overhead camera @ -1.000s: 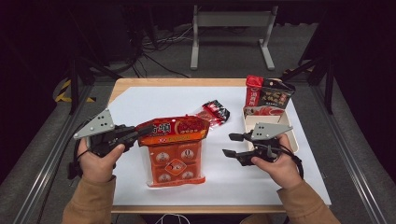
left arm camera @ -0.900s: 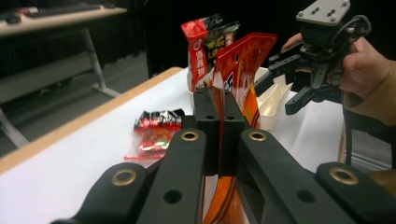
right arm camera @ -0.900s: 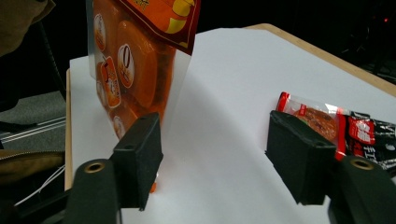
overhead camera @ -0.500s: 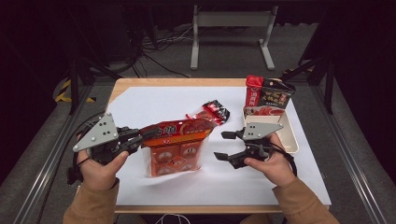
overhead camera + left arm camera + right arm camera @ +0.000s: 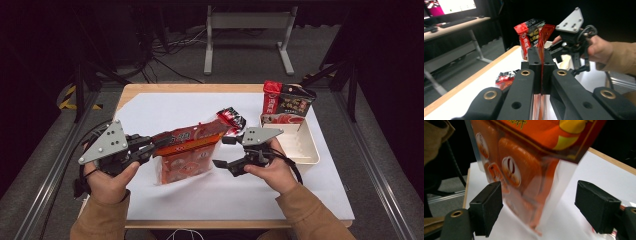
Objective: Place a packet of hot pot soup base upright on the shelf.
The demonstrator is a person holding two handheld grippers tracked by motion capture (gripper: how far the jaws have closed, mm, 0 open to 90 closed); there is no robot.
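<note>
Dark room with cables and a desk leg behind, white sheet [image 5: 200, 195] over the wooden table [image 5: 165, 88], much of the backdrop lost in shadow. Orange snack bag [image 5: 187, 150] lifted off the sheet just left of centre, top seam clamped edge-on in the shut left gripper [image 5: 145, 145], print blurred and unreadable, clear lower half showing round orange packets. Right gripper [image 5: 220, 151] just beside the bag's right edge, jaws just opened wide with that edge between them untouched; white tray [image 5: 305, 150] and red-black box [image 5: 290, 102] partly cut off behind the hand.
</note>
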